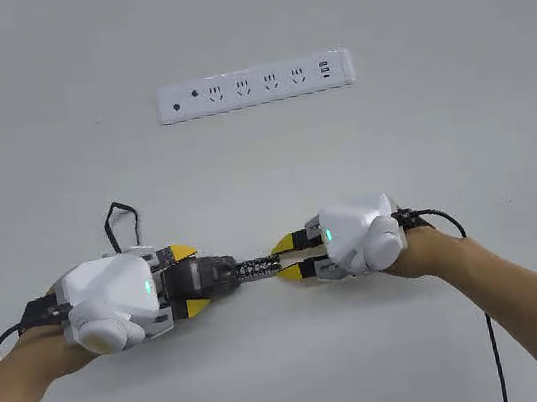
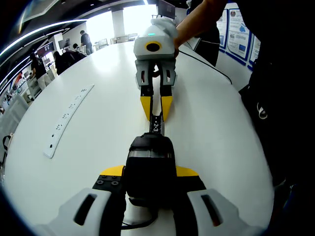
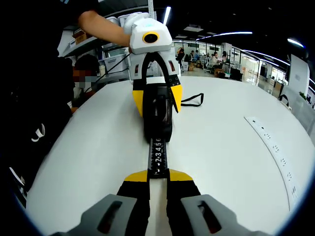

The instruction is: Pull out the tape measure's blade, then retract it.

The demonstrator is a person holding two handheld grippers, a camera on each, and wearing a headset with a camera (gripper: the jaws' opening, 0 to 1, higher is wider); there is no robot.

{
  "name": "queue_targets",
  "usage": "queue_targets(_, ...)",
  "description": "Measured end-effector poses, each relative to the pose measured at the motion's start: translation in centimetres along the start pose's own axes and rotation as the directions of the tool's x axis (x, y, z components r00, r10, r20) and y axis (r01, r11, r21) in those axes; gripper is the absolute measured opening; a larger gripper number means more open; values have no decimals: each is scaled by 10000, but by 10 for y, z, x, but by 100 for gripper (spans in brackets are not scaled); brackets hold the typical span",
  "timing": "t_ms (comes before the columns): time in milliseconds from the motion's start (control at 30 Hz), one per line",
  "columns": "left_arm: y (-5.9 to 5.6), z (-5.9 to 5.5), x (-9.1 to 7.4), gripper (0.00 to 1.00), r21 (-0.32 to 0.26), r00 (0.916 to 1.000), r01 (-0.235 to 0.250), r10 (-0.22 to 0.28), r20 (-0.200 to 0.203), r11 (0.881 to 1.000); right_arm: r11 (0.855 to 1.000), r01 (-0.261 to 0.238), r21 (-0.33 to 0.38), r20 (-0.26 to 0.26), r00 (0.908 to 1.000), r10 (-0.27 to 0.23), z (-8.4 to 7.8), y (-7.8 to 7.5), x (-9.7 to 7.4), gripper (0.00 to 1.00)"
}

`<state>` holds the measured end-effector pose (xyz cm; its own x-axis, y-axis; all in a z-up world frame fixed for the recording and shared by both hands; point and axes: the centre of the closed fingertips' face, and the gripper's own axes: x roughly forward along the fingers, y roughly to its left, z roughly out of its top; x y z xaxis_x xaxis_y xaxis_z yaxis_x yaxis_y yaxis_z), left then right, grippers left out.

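Note:
A black tape measure lies on the white table between my two grippers. My left gripper is shut on its case, yellow tips on either side. A short length of black blade with white numbers runs out to my right gripper, which is shut on the blade's end. In the right gripper view the case sits ahead, held between the left gripper's yellow fingers. In the left gripper view the blade leads into the right gripper's fingers.
A white power strip lies flat at the far side of the table. The tape measure's black wrist loop trails behind the left gripper. Gripper cables run off the near edge. Bare white tabletop surrounds the grippers.

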<state>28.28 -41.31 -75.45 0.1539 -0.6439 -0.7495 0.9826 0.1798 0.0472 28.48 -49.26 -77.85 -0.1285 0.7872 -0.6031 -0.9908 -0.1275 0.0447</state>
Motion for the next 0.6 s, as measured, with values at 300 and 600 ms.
queue_targets(300,0,0,-1,32,56,10000,-6,6,5,10000,10000,57,-46,-82,10000,-57,-6,1,-13,9)
queue_targets(600,1,-2,-1,32,-11,10000,8,-8,29,10000,9999,119,-36,-168,9998,-120,-14,2,-26,9)
